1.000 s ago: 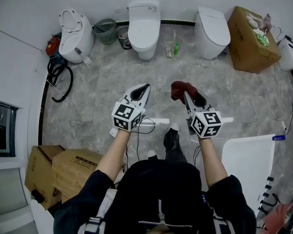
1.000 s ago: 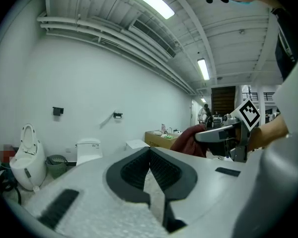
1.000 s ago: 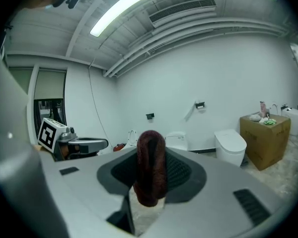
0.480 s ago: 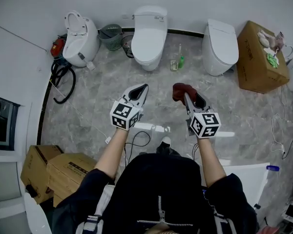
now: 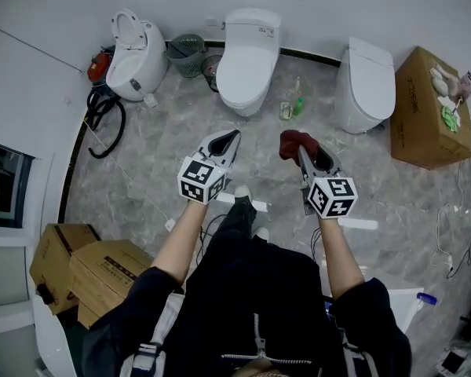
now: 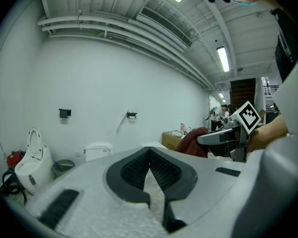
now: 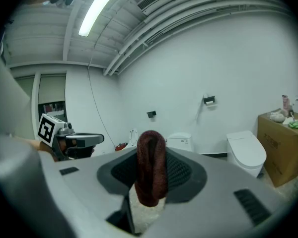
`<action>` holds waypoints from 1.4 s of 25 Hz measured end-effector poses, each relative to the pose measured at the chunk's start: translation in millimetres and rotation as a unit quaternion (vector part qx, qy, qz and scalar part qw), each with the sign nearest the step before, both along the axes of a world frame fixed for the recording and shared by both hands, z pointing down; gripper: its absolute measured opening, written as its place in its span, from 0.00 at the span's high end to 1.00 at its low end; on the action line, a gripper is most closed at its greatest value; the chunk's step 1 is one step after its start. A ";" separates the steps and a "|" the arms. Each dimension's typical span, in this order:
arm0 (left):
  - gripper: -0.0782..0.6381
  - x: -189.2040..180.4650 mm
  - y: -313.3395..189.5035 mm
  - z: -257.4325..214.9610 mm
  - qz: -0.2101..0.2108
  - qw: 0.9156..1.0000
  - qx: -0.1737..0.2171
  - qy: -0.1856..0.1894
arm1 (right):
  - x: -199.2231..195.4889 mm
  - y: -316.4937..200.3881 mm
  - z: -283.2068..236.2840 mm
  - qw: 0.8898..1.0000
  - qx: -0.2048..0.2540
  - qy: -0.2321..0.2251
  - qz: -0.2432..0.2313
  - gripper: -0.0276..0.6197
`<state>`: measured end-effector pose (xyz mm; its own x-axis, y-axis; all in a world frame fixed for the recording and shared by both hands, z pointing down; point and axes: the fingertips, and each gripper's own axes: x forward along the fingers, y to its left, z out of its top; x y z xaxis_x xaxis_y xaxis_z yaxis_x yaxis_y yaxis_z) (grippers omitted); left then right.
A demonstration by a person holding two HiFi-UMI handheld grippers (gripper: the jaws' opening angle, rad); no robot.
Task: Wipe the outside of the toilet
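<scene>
Three white toilets stand along the far wall: one at the left (image 5: 135, 53) with its lid up, a middle one (image 5: 250, 57), and a right one (image 5: 365, 81). My right gripper (image 5: 300, 149) is shut on a dark red cloth (image 5: 295, 143), which stands folded between the jaws (image 7: 150, 172). My left gripper (image 5: 229, 140) is shut with nothing in it, its jaws meeting at the tip (image 6: 150, 150). Both grippers hang above the marble floor, well short of the toilets. The middle toilet (image 6: 98, 151) shows small in the left gripper view, the right toilet (image 7: 246, 151) in the right gripper view.
A green basket (image 5: 187, 55) and a dark bin (image 5: 212, 67) sit between the left and middle toilets. Bottles (image 5: 292, 108) stand on the floor between the middle and right toilets. Cardboard boxes are at the right wall (image 5: 430, 108) and lower left (image 5: 102, 277). Black hose (image 5: 104, 120) coils at left.
The person has stepped forward, a foot now showing between the grippers. The toilets sit a little nearer and further right in view. Both grippers keep their hold and pose.
</scene>
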<state>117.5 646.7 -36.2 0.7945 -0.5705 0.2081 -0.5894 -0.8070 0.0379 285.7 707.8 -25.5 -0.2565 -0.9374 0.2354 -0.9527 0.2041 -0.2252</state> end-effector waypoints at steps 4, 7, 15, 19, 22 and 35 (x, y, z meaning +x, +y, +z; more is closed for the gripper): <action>0.89 12.2 -34.7 11.8 0.000 1.000 -0.006 0.001 | 11.6 -33.6 12.4 1.000 -0.010 -0.002 -0.001 0.76; 0.89 21.4 -69.7 19.2 0.001 1.000 -0.010 0.003 | 19.1 -66.6 19.9 1.000 -0.015 -0.004 0.001 0.76; 0.89 55.0 -200.0 35.7 0.016 1.000 -0.024 0.003 | 41.9 -193.9 37.3 0.999 -0.039 0.007 0.004 0.76; 0.89 73.0 -274.6 46.4 0.034 0.999 -0.033 -0.012 | 56.8 -265.9 44.5 0.998 -0.057 0.010 0.012 0.76; 0.89 88.0 -322.3 54.8 0.047 0.998 -0.042 -0.021 | 70.5 -312.4 52.0 0.997 -0.071 0.010 0.018 0.76; 0.89 187.3 -450.5 119.3 0.065 0.993 -0.088 -0.049 | 151.9 -461.7 123.9 0.992 -0.120 0.003 0.028 0.76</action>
